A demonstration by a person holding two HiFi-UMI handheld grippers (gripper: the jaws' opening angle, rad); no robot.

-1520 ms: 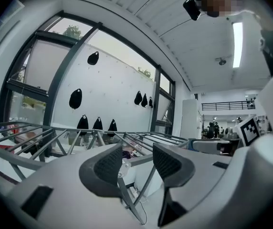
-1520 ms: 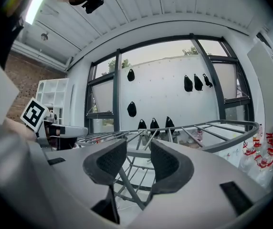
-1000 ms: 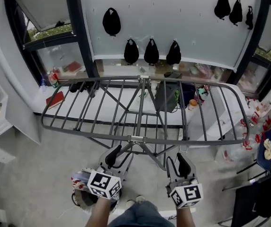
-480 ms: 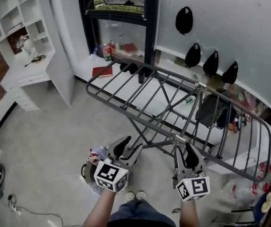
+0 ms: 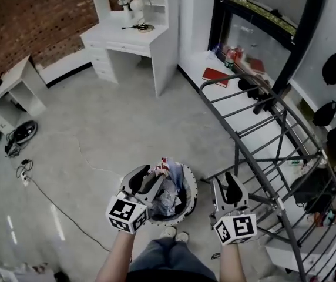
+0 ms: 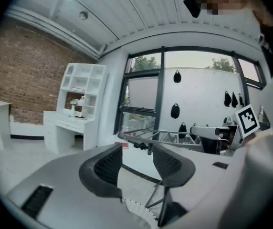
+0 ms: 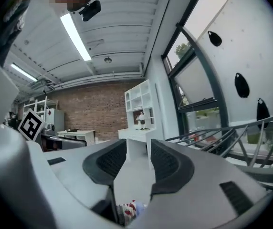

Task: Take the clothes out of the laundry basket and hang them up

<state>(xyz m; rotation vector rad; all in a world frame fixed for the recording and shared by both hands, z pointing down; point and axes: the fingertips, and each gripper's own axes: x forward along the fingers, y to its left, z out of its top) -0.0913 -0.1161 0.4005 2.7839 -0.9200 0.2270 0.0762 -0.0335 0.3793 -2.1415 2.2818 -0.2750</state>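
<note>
The pale concrete floor (image 5: 97, 128) fills most of the head view, with a brick wall (image 5: 33, 16) across the upper left. A grey drying rack (image 5: 237, 157) spreads down the right side of the frame, its rails bare, and a white desk with shelves (image 5: 134, 40) stands at top centre against the window frame. The round laundry basket (image 5: 190, 187) sits on the floor at lower centre, just left of the rack's legs, and the crumpled clothes (image 5: 169, 195) lie inside it. The left gripper (image 5: 148, 179) hangs above the basket's left rim; in its own view its jaws (image 6: 136, 161) stand moderately apart with nothing between them. The right gripper (image 5: 225, 188) is just right of the basket, by the rack's lower bars, its jaws (image 7: 134, 159) likewise parted and empty. A red book (image 5: 217, 76) lies on the sill behind the rack.
</note>
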